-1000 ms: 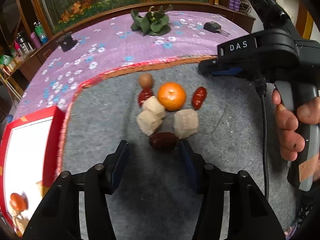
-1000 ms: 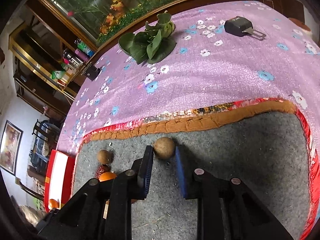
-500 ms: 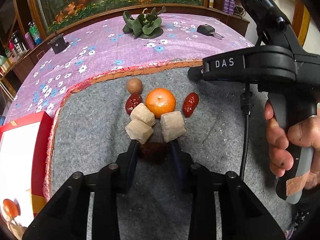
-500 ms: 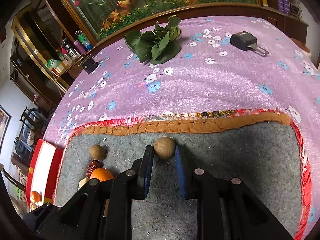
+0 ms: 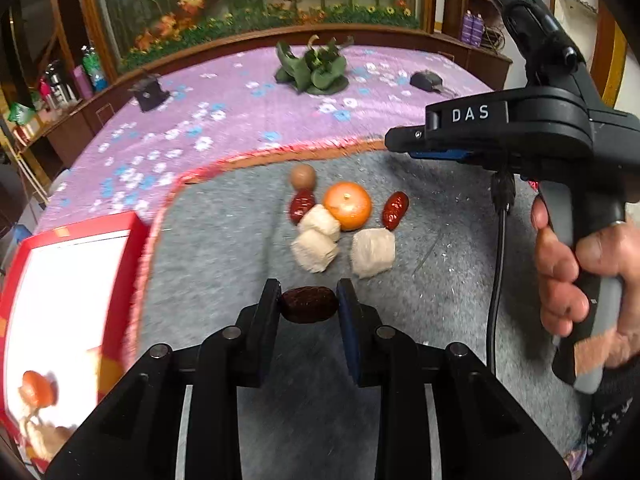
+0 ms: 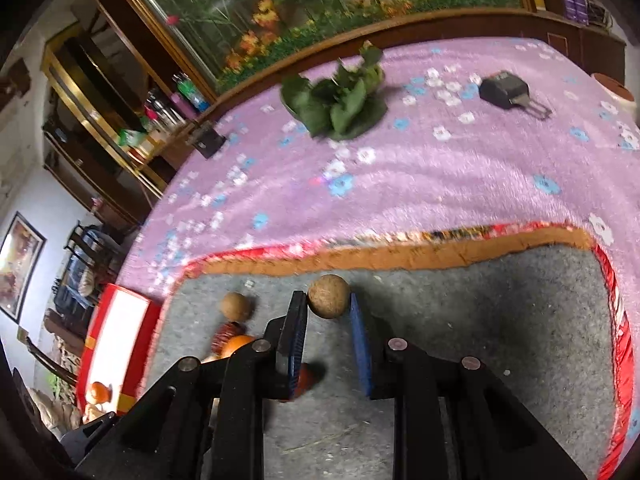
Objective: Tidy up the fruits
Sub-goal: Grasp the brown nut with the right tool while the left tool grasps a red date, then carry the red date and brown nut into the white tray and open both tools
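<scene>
The left gripper [image 5: 308, 308] pinches a dark red oval date [image 5: 308, 309] at 6 o'clock of the round orange tangerine [image 5: 347, 205]. The right gripper [image 6: 328, 312] clamps a round tan longan [image 6: 328, 295] above the grey felt mat [image 6: 500, 340].

Orange [image 5: 347, 205] between 2 dates [image 5: 302, 207]

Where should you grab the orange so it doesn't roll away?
Pinch the orange across its round middle, coming straight down from above. A red date lies close on one side and a beige block touches the other, so slipping fingers in from the sides looks cramped. Both hand-held grippers already hold fruit.
</scene>
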